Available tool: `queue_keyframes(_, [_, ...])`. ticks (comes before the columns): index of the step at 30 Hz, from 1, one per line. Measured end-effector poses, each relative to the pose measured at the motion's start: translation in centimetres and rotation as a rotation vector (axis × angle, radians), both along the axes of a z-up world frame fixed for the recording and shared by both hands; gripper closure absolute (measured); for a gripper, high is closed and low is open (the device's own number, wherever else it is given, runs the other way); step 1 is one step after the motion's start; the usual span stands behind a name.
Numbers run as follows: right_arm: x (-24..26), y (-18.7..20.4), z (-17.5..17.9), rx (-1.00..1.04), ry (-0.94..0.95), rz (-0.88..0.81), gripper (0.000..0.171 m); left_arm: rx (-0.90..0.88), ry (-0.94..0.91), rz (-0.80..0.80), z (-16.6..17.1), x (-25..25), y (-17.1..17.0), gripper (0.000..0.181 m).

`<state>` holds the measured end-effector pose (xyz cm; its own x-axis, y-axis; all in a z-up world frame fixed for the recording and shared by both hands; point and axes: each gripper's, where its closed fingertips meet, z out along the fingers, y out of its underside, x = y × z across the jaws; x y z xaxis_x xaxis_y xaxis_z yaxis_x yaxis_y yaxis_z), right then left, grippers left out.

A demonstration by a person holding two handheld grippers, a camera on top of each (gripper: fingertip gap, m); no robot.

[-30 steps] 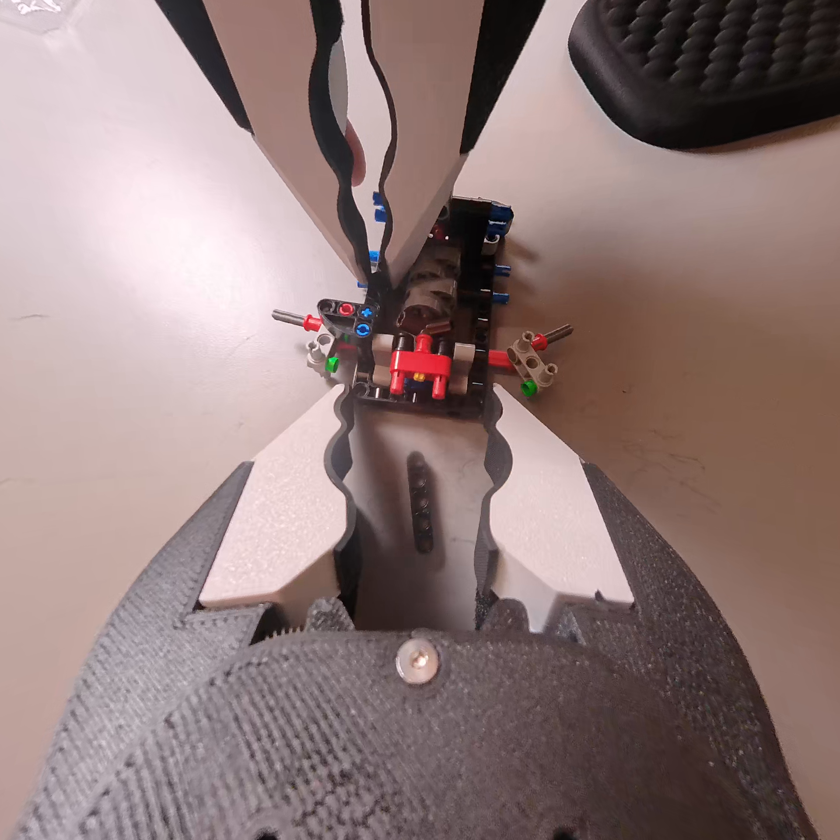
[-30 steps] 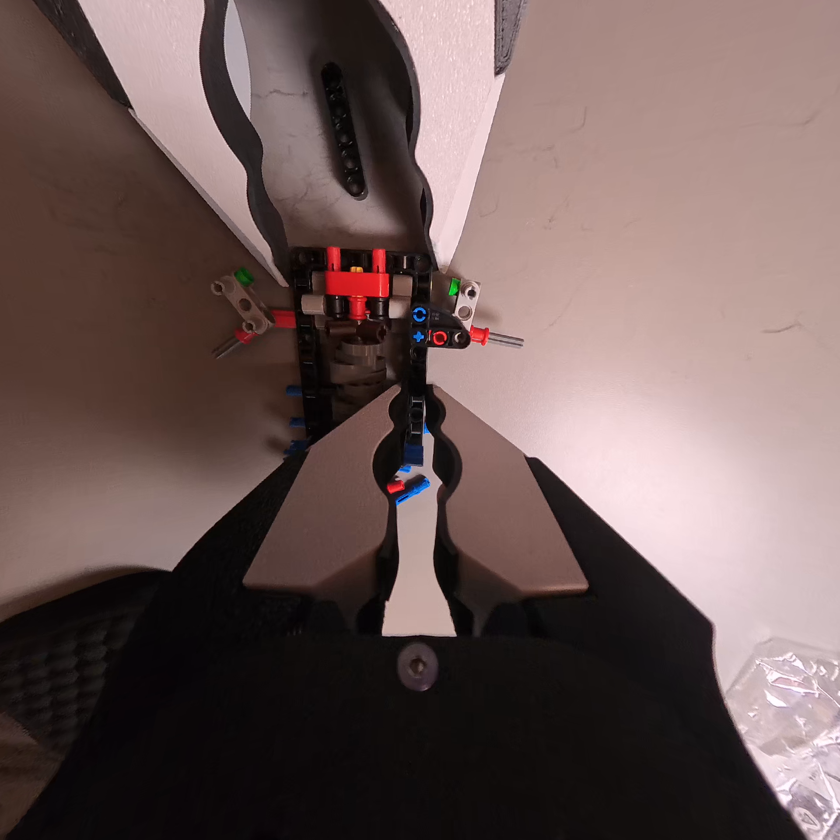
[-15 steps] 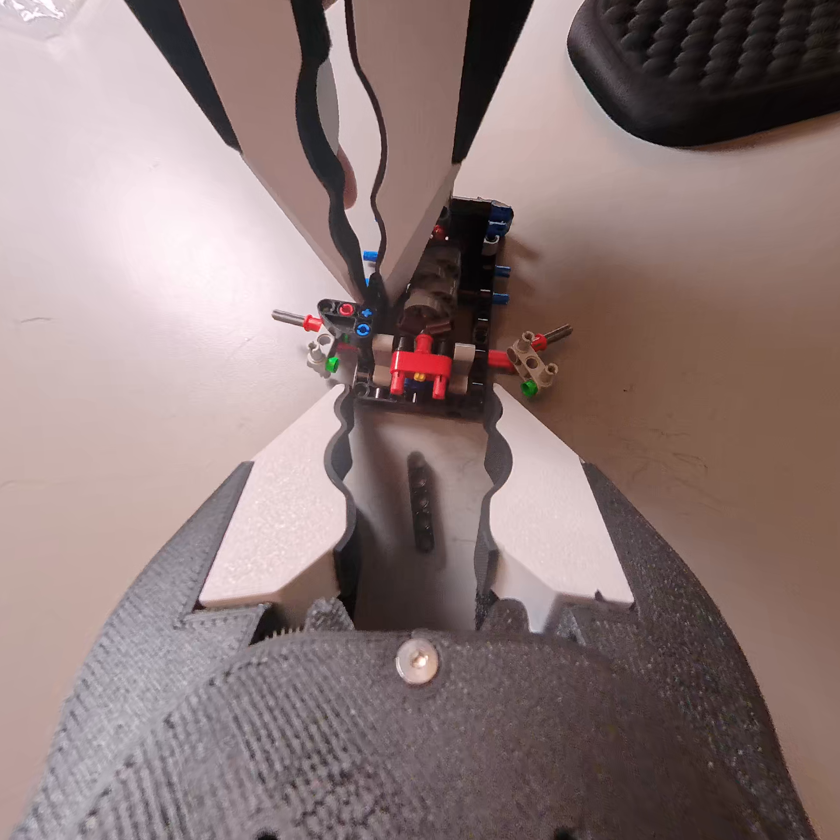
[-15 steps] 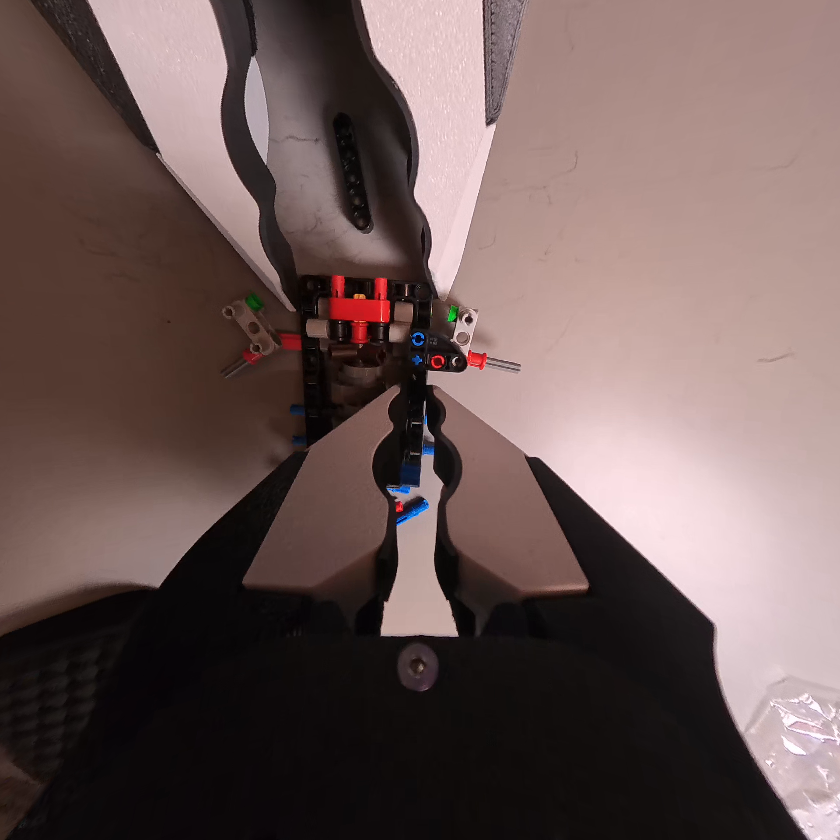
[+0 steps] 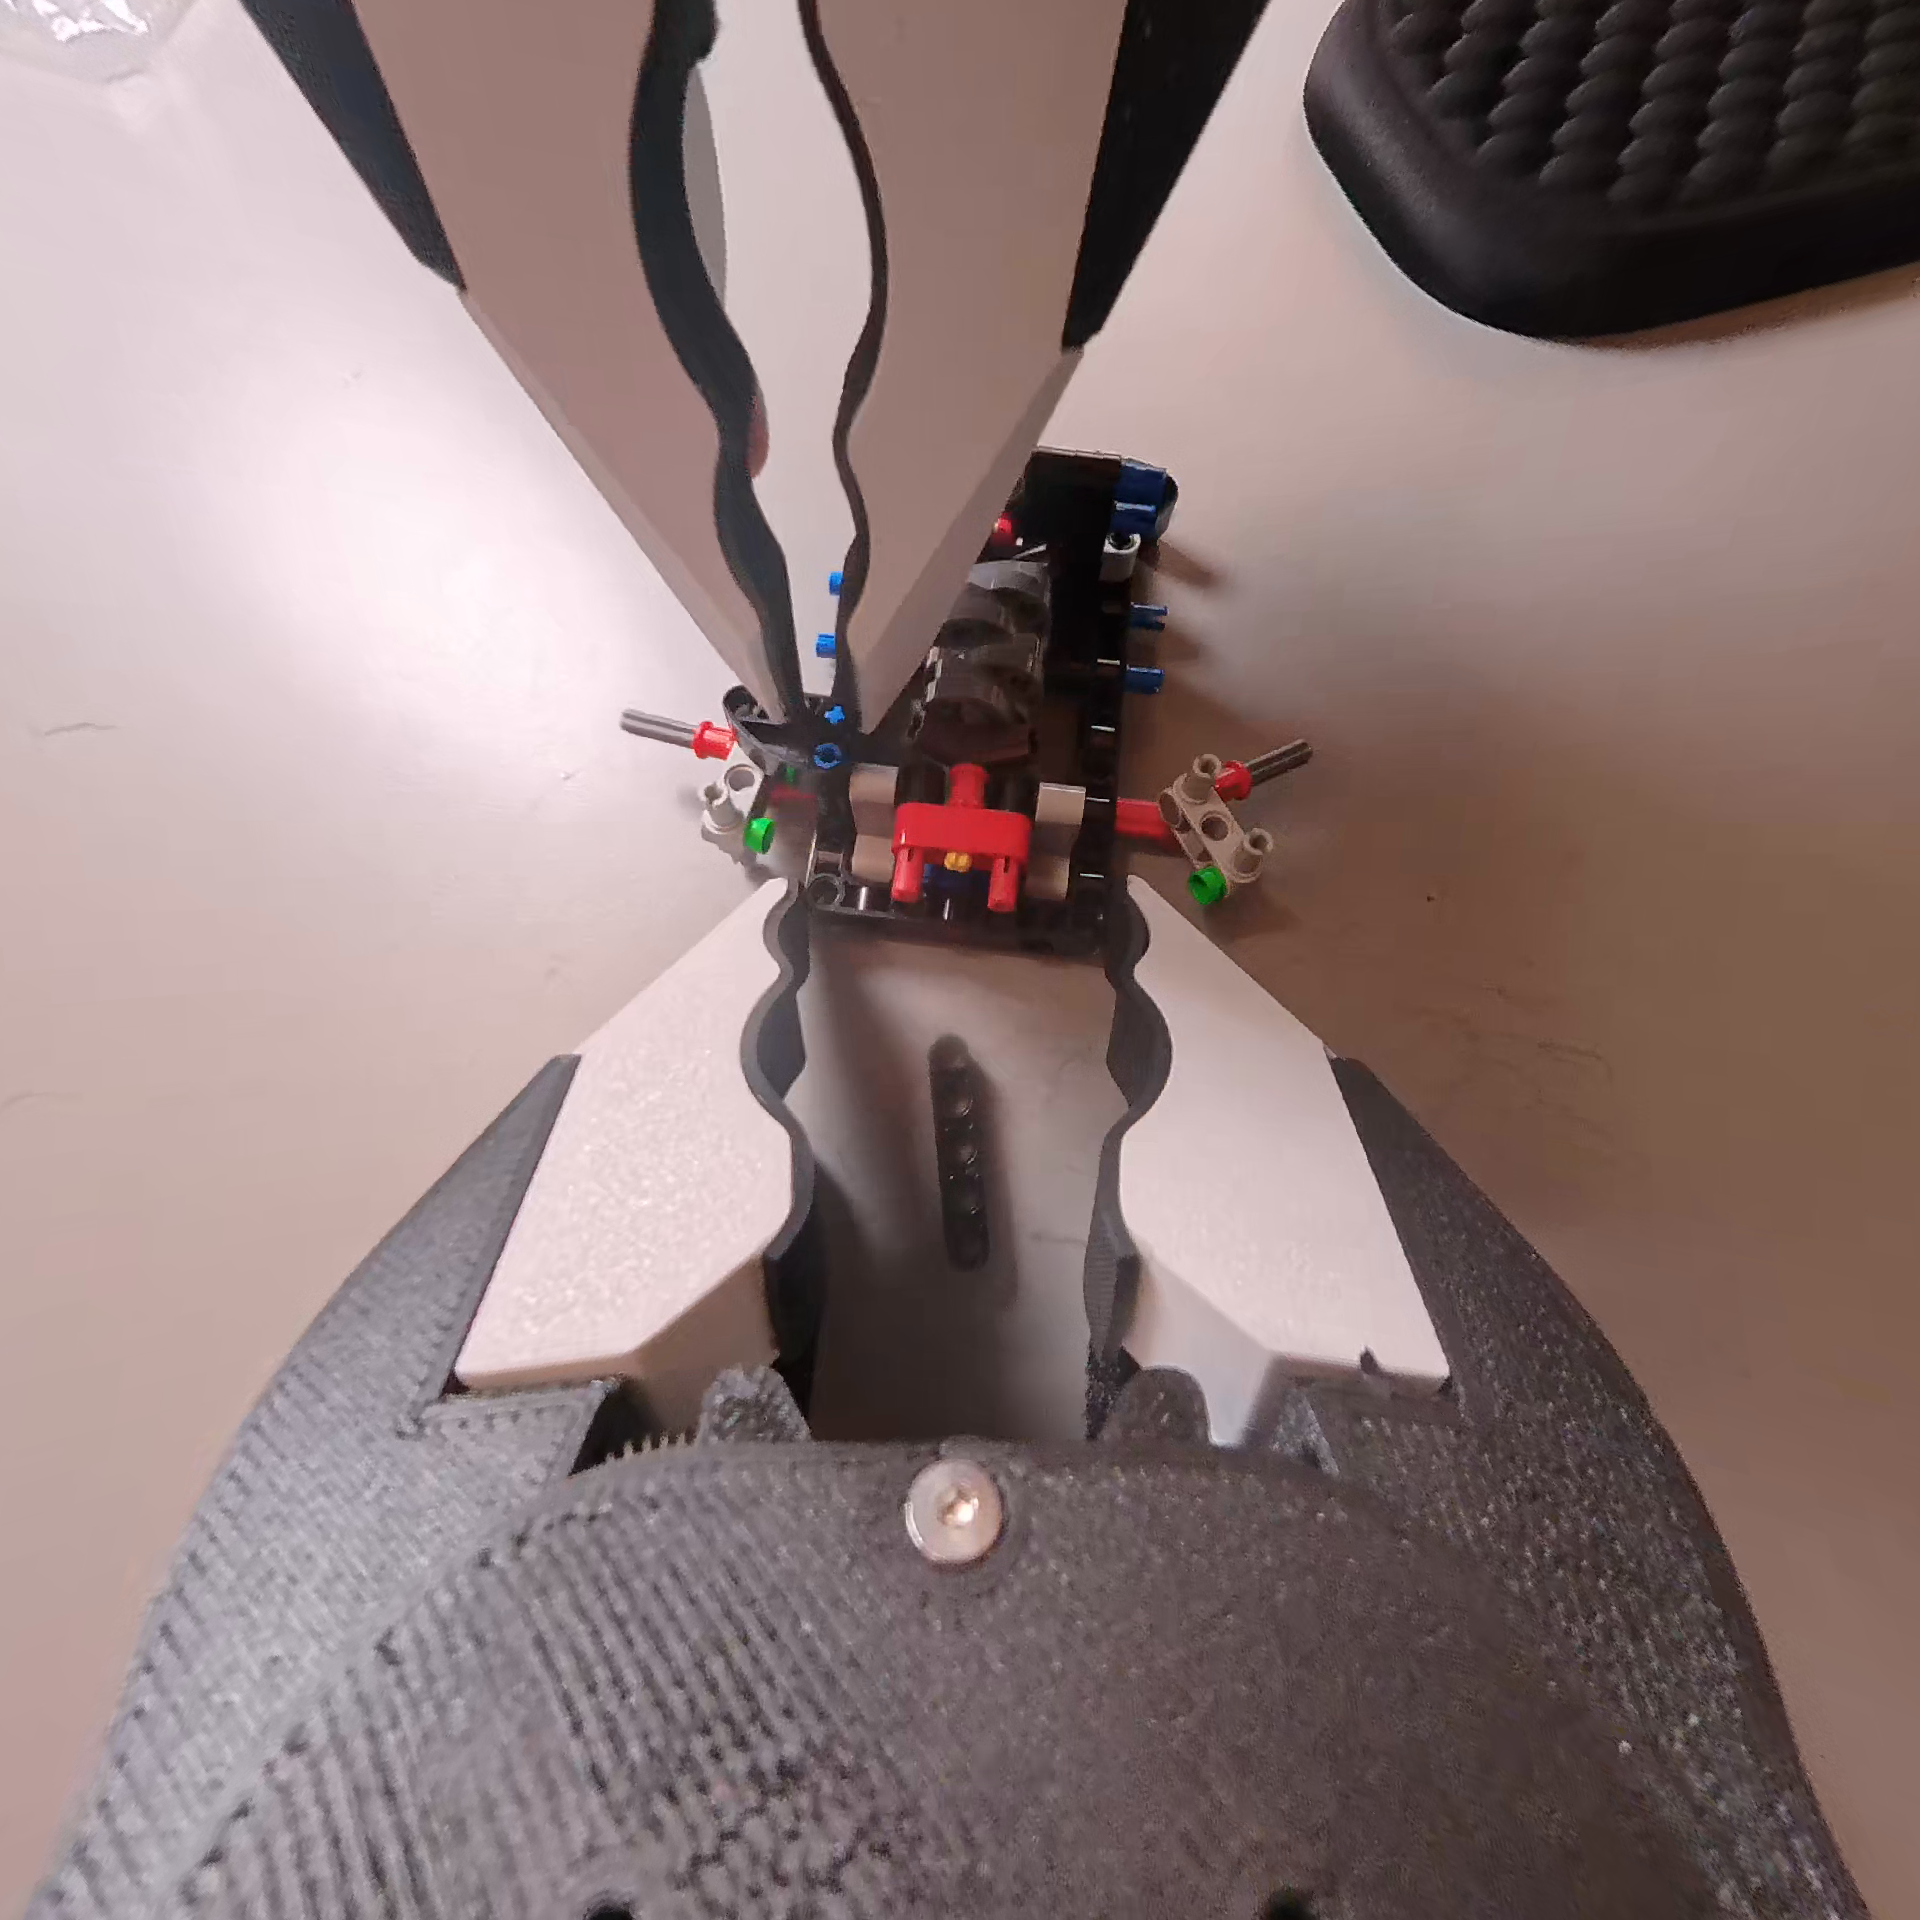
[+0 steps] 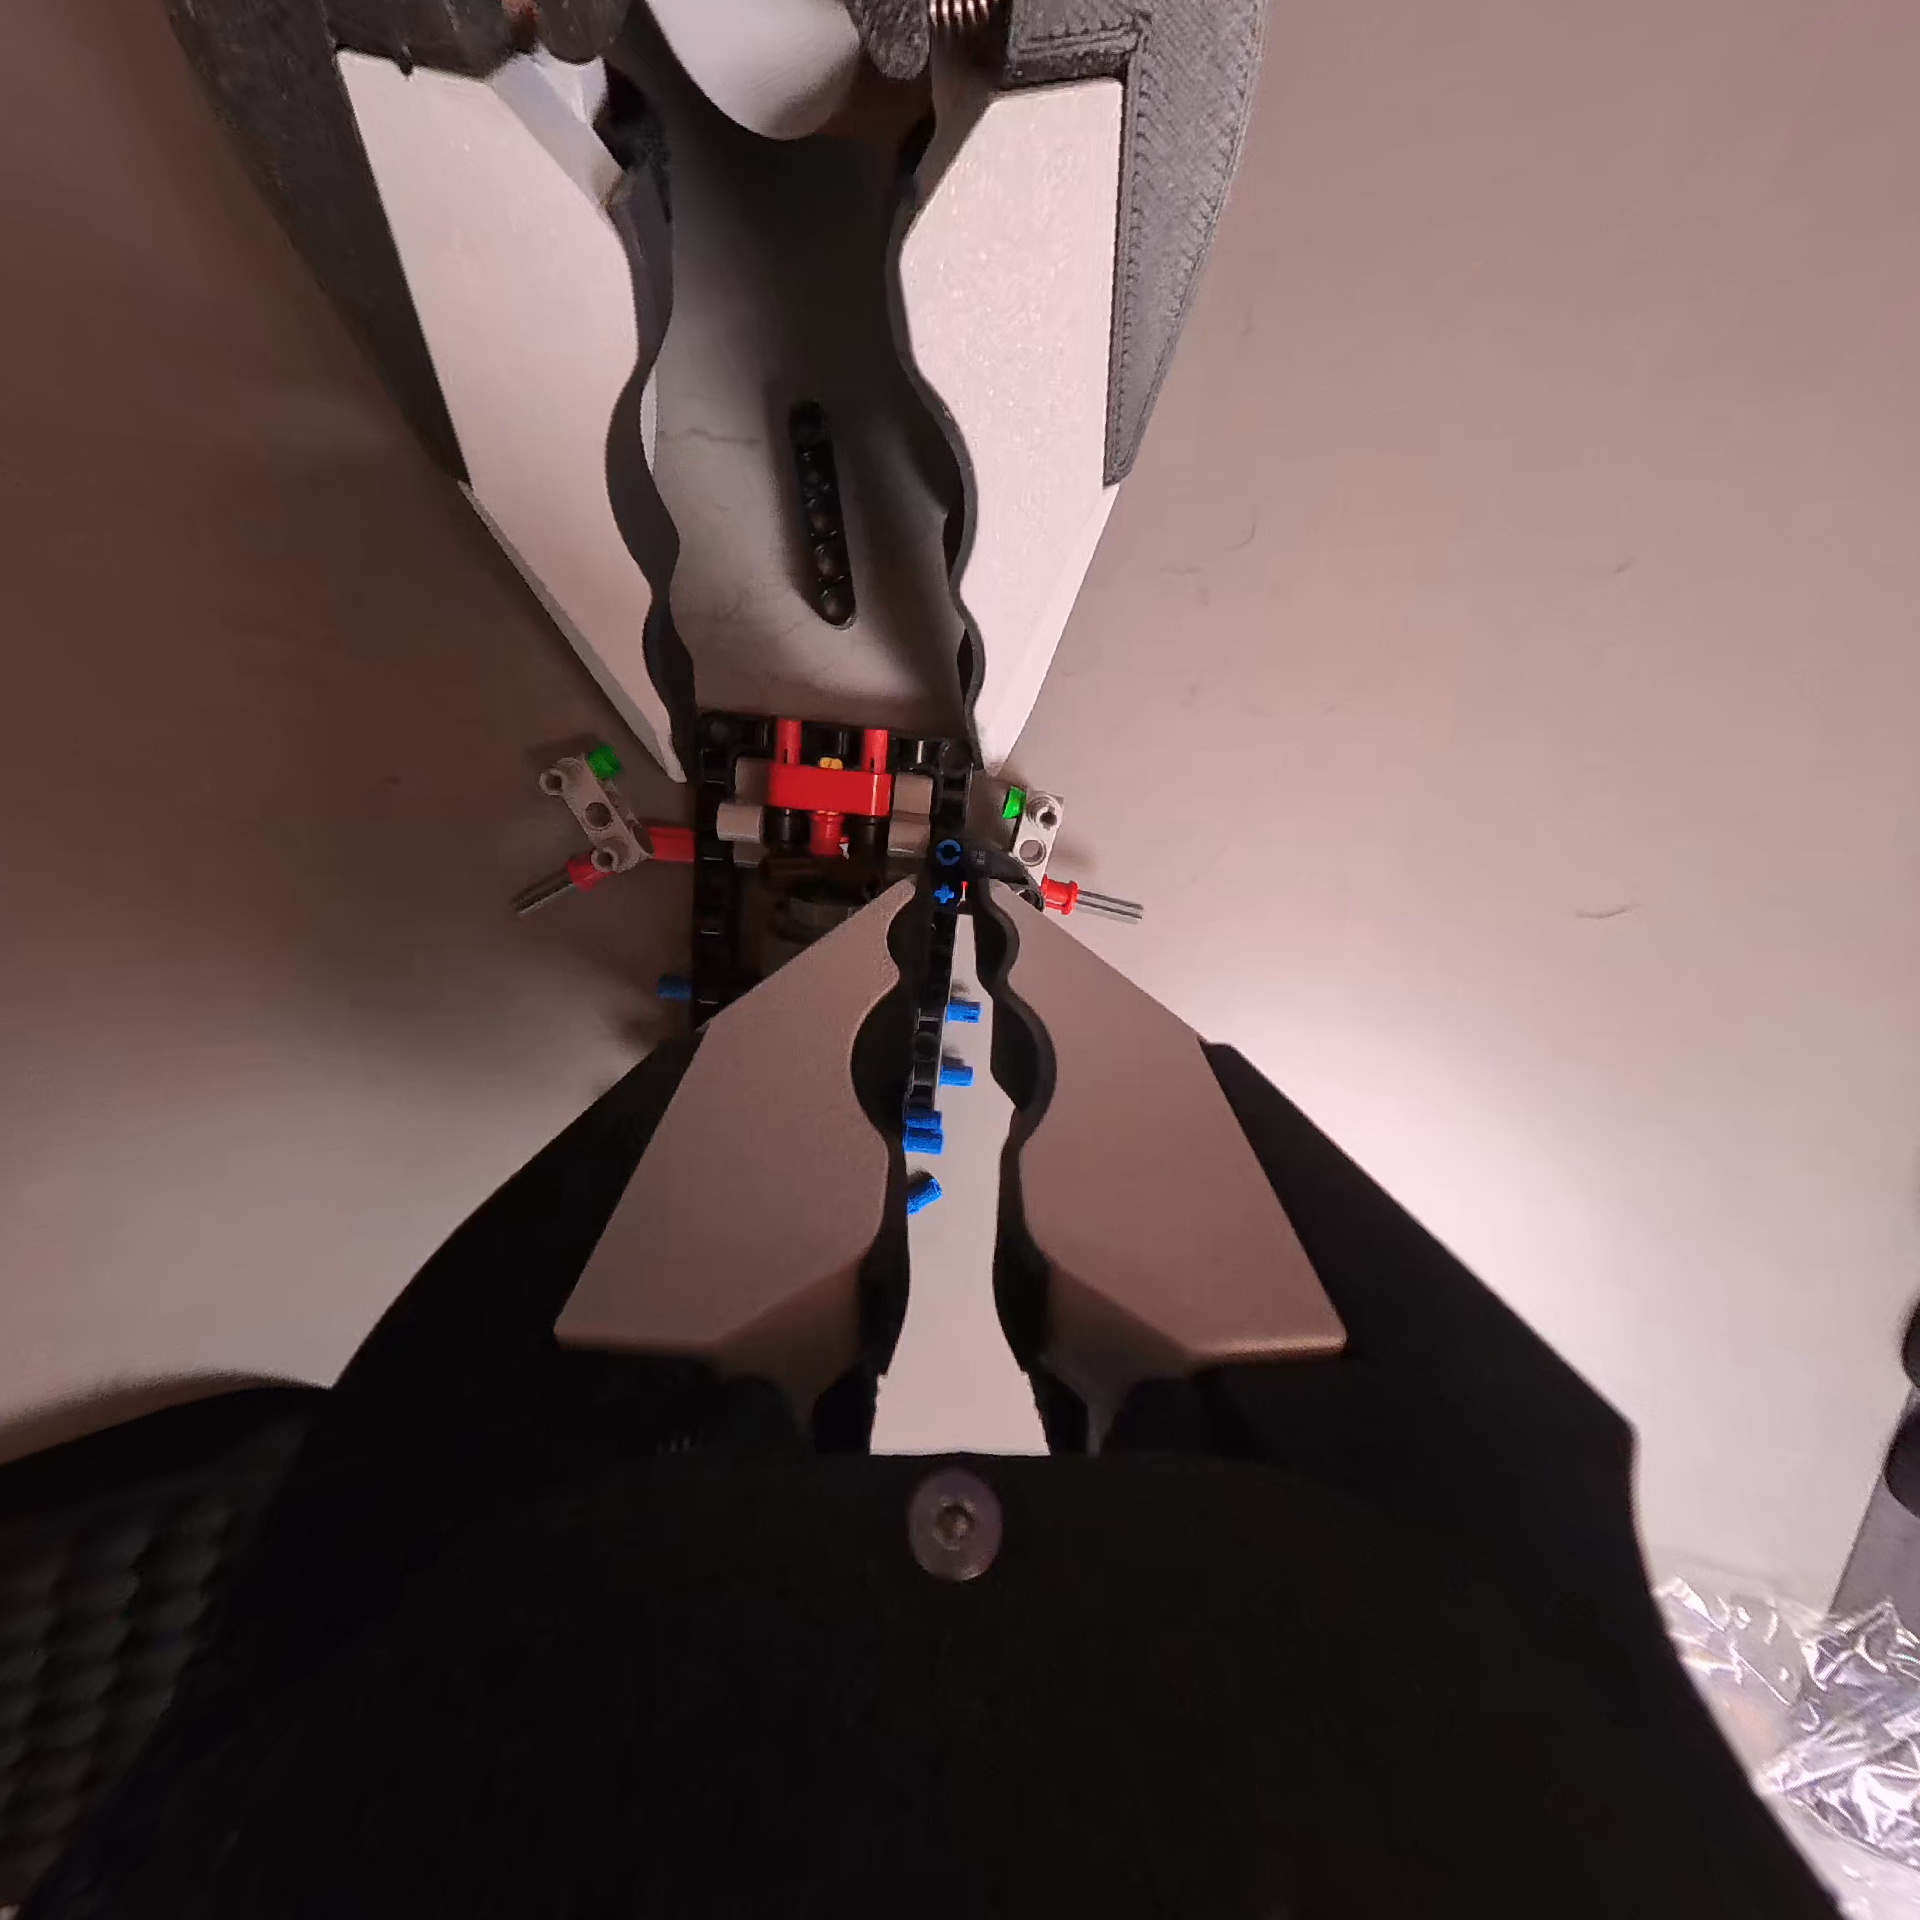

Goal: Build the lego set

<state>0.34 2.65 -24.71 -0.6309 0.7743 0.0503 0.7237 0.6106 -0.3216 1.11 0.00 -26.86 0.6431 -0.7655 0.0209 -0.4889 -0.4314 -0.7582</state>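
Two hand-held grippers: left (image 5: pixel 954 914) clamps lego frame (image 5: pixel 1091 665) end; right (image 6: pixel 940 899) pinches its side beam (blue pins (image 6: pixel 961 1010)).

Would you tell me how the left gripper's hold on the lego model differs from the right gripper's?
The left gripper stands wide, fingertips at both corners of one end of the lego model; the right gripper is nearly closed, pinching one black side beam. The left spans the model's width; the right lies along its length. Both grip it, from opposite ends.
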Motion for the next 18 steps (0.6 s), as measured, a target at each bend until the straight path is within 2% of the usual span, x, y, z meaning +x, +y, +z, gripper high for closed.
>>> queue_keyframes(18, [-0.17,-0.06,-0.57,0.01,-0.123,0.064,0.168,-0.004,0.001,-0.005,-0.06,0.07,-0.04,0.125])
